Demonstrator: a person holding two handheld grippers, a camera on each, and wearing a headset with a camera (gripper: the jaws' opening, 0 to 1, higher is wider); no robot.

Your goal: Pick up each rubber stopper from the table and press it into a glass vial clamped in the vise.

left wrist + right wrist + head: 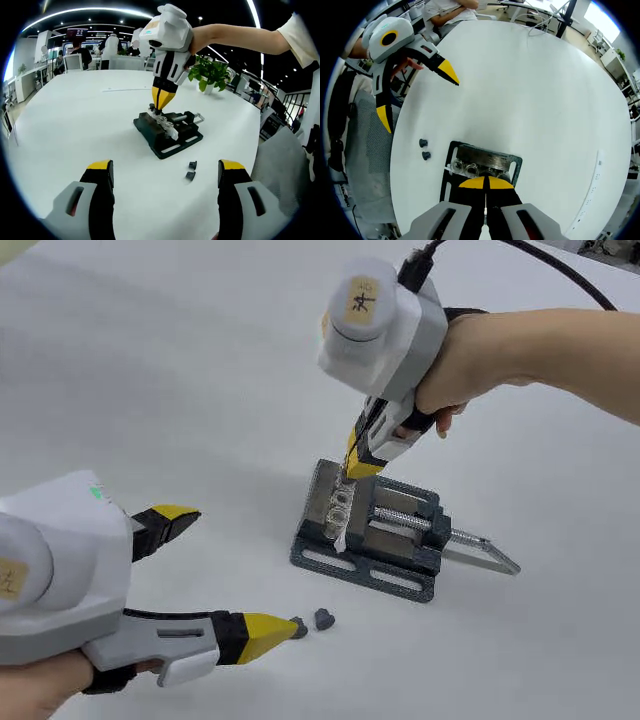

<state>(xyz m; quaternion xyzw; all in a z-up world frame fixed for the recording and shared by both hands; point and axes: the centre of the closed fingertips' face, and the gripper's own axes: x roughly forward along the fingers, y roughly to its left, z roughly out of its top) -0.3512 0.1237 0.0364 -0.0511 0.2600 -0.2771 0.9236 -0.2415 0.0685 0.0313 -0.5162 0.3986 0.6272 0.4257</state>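
white tabletop (200,360), open-plan office beyond, seated people and a potted plant (212,72) at the far side. dark vise (405,540) mid-tabletop, glass vials (340,505) clamped upright in a row at its left end. right gripper (350,472) pointing down, jaws together, tips at the far end of the row; anything pinched between them hidden. left gripper (245,570) low at near left, jaws wide apart. two rubber stoppers (323,618) loose on the tabletop near the vise, one just beside a jaw tip of the left gripper.

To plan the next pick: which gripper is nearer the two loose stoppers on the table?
Left gripper: one tip beside the stoppers; right gripper is at the vise.
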